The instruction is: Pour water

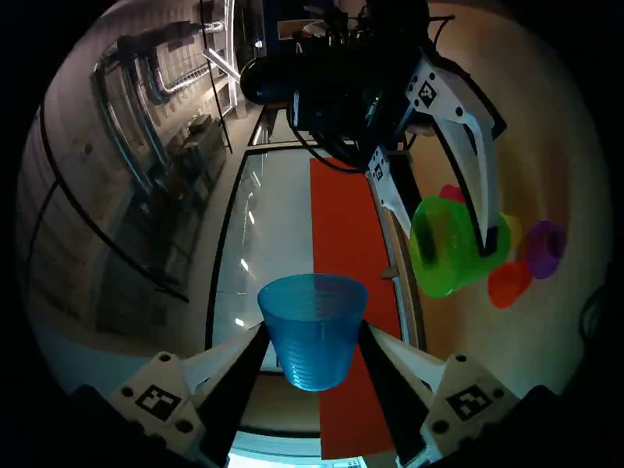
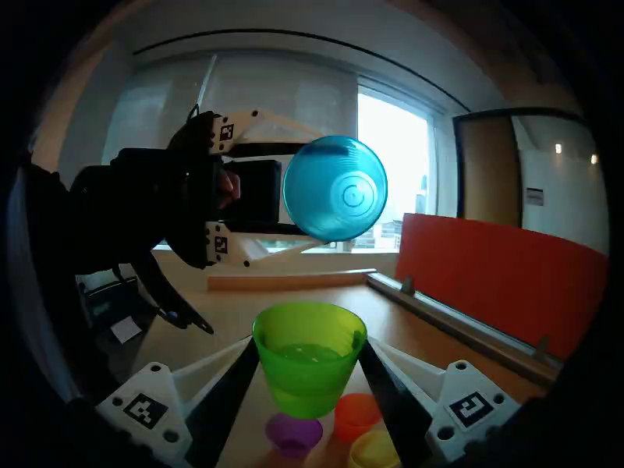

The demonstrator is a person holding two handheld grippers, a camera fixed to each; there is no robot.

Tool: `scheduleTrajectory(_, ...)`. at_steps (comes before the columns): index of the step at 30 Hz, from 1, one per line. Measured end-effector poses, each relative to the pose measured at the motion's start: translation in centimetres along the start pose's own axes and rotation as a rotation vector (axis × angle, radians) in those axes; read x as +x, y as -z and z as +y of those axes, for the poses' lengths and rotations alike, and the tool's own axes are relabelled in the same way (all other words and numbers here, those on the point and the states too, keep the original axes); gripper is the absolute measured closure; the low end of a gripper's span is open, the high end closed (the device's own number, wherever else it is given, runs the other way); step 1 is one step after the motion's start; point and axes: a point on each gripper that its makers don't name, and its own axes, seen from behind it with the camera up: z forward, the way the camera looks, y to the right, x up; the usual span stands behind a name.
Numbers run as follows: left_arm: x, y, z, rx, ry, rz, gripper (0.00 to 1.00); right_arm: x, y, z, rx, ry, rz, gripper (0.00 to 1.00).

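While the left claw (image 1: 313, 331) is clamped on a blue cup (image 1: 312, 351) at 6 o'clock in the left gripper view, both fingers pressing its sides, the right claw (image 2: 310, 347) grips a green cup (image 2: 310, 378) the same way at 6 o'clock in the right gripper view. Green cup is upright over the bench (image 2: 234, 316), w/ what looks like water low inside. From the right gripper view the blue cup hangs at approx 12 o'clock, higher than the green one & apart from it, tipped so its base faces the camera; a gloved hand (image 2: 175, 207) holds that claw at 9 o'clock. Below the green cup, on the bench: purple cup (image 2: 292, 434), orange cup (image 2: 356, 413), yellow cup (image 2: 374, 451), close together. A red divider (image 2: 507, 281) runs along the bench at 3 o'clock, window (image 2: 390, 171) behind.
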Motion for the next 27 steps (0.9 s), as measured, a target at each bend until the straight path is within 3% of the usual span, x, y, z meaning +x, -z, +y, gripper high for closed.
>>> scheduleTrajectory(11,-0.8,-0.1,-0.3,0.011,0.088,-0.021,0.2,0.3,0.3,-0.1,-0.007,0.005,0.003,0.1)
scheduleTrajectory(23,-2.0,-0.2,0.3,0.012,0.234,-0.058,0.2,1.2,0.8,0.0,-0.02,0.018,0.015,0.1)
scheduleTrajectory(27,-2.6,-0.2,0.3,0.018,0.305,-0.069,0.19,1.5,1.1,0.2,-0.028,0.02,0.02,0.11)
